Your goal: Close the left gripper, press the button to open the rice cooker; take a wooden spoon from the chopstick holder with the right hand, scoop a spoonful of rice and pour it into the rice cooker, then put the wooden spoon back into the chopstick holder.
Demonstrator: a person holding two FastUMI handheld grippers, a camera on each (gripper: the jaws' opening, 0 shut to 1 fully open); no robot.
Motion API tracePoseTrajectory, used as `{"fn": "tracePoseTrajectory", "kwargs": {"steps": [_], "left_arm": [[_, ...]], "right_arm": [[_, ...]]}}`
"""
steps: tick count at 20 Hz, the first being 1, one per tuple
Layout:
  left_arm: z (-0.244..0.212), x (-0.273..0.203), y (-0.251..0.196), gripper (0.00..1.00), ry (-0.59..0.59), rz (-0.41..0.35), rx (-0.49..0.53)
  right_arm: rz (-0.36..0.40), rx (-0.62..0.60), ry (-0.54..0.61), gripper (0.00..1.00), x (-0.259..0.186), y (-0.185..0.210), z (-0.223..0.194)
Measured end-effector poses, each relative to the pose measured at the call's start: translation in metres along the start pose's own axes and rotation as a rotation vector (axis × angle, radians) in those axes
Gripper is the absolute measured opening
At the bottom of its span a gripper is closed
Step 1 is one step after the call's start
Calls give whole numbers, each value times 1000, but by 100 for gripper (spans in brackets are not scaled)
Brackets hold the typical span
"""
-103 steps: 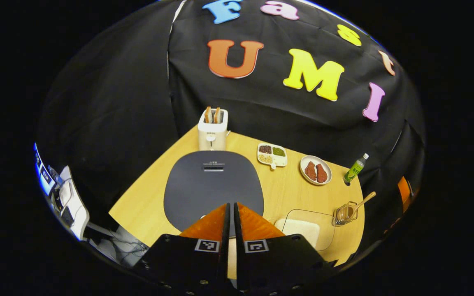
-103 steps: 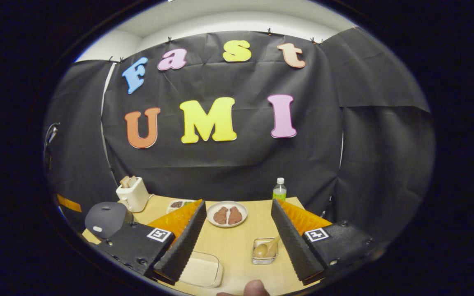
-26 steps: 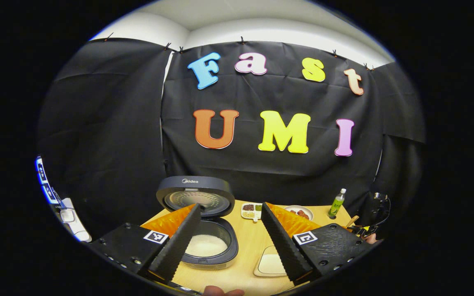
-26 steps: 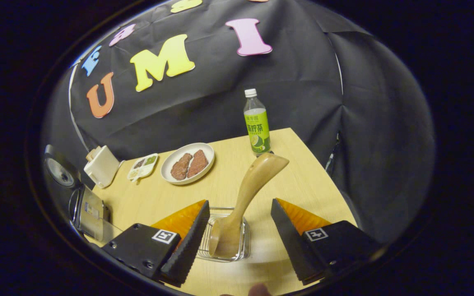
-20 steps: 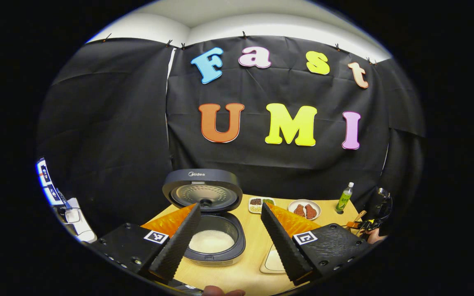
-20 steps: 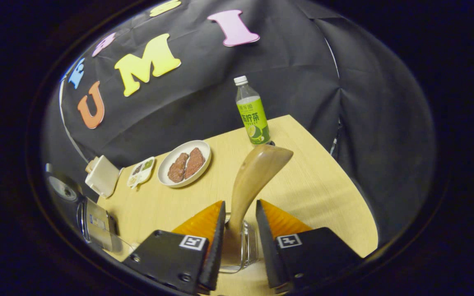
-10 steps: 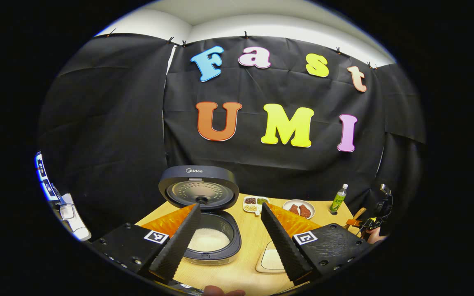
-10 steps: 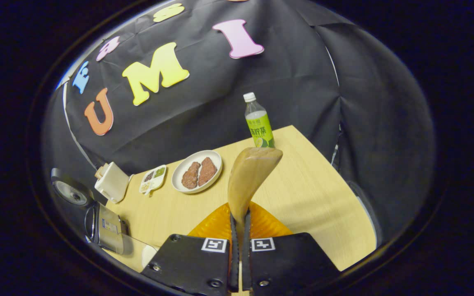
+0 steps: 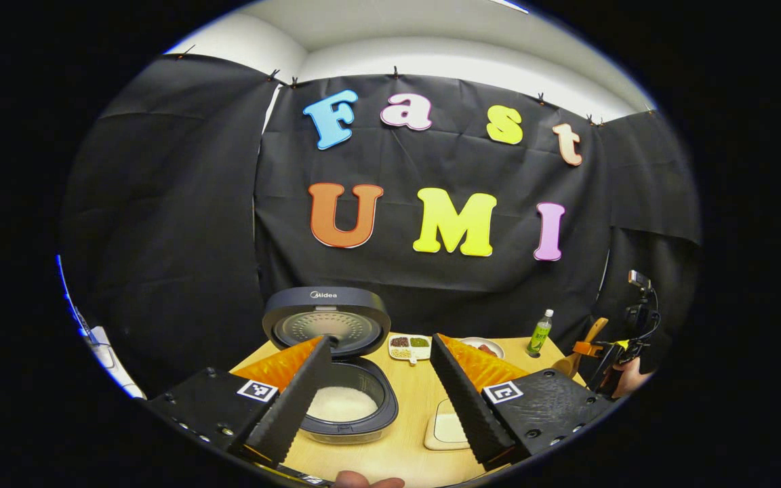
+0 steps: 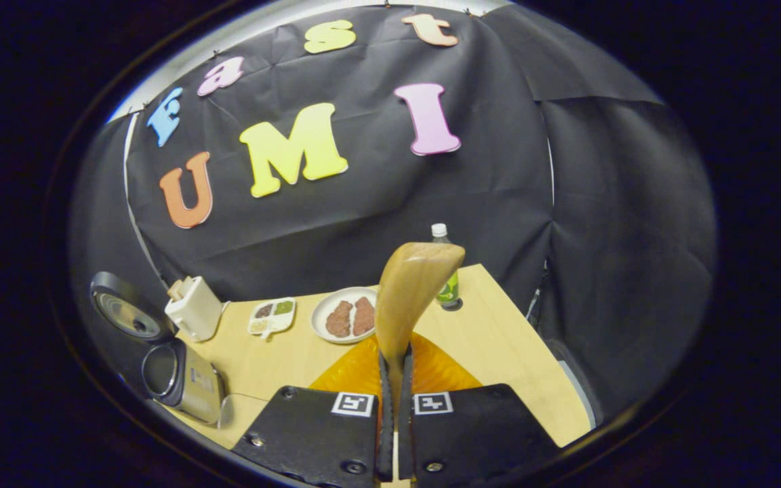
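The rice cooker (image 9: 346, 407) stands open with white rice in its pot and its lid (image 9: 326, 322) upright behind. My left gripper (image 9: 380, 339) hovers open in front of it, nothing between its fingers. A shallow glass dish of rice (image 9: 450, 428) lies just right of the cooker. My right gripper (image 10: 394, 356) is shut on the handle of the wooden spoon (image 10: 409, 291), whose broad end points up and away. In the left gripper view, the right gripper (image 9: 606, 352) is at the far right above the table's edge, with the spoon (image 9: 577, 351) in it. The open cooker (image 10: 177, 376) is at the left of the right gripper view.
On the wooden table (image 10: 492, 339) stand a white toaster (image 10: 194, 308), a small divided tray (image 10: 272, 316), a plate with two meat pieces (image 10: 344, 315) and a green bottle (image 10: 446, 285). The booth's cloth wall closes in the back and right sides.
My right gripper, shut on the spoon handle, has risen with the spoon, and the holder has dropped out of its view. The left gripper stays open, barely shifted.
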State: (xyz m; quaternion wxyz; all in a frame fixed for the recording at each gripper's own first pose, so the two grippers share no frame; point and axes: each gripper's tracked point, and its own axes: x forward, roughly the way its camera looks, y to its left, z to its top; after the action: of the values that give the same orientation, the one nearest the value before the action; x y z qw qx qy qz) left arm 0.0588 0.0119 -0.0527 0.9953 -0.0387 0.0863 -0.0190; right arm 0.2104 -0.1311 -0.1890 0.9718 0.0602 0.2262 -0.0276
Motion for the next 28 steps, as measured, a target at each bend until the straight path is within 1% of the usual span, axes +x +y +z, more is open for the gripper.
{"fn": "tracePoseTrajectory", "kwargs": {"steps": [3, 5, 9, 13, 16, 18, 19, 21, 23, 25, 28], "left_arm": [[-3, -4, 10, 95, -4, -49, 8], [-2, -9, 22, 95, -4, -65, 16], [-8, -18, 50, 95, 17, -74, 18], [-18, -27, 79, 95, 49, -53, 32], [-25, -34, 98, 95, 71, -30, 46], [-33, -39, 107, 95, 88, -16, 56], [-36, -41, 111, 95, 96, -10, 56], [-38, -45, 119, 95, 104, 0, 54], [-38, -45, 129, 95, 111, 21, 51], [-37, -47, 137, 95, 112, 36, 33], [-39, -46, 142, 95, 117, 57, 7]], "right_arm": [[21, -11, -16, 8, -25, 45, -9], [25, -34, -7, 8, -31, 71, -29], [-3, -129, 4, 8, -27, 102, -74], [-31, -233, 53, 8, -7, 115, -129], [-99, -335, 58, 8, 9, 113, -158], [-130, -390, 61, 8, 16, 116, -175], [-129, -397, 69, 8, 20, 120, -185], [-94, -343, 101, 8, 25, 135, -207], [-88, -330, 91, 8, 28, 145, -209], [-57, -292, 99, 8, 27, 161, -215], [5, -194, 124, 8, 25, 180, -222]]}}
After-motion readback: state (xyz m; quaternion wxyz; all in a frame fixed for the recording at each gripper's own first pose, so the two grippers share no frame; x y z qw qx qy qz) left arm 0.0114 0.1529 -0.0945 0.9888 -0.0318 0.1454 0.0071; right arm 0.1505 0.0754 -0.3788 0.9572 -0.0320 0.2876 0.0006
